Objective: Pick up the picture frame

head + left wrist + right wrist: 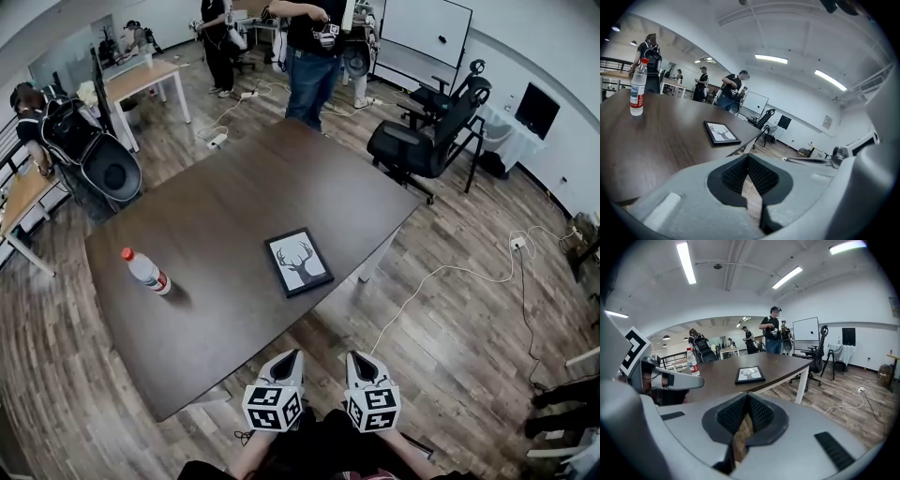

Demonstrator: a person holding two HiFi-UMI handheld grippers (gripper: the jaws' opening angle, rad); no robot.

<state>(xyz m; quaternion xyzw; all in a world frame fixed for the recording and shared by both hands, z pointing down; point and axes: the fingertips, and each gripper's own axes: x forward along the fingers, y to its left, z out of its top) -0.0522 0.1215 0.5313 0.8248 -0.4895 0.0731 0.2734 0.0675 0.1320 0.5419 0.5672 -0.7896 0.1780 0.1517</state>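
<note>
My left hand-held gripper (291,356) and right hand-held gripper (356,358) are both clenched and empty, just off the desk (216,206). The picture frame (299,262) lies flat on the desk, untouched.

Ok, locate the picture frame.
Head view: the picture frame lies flat on the dark table near its right edge, right of the water bottle.

My head camera looks steeply down on the dark table (216,216) from above its near edge. Both gripper cameras sit low, just off that edge, and face across it. All three views share the picture frame (298,262) and the bottle (145,271).
</note>
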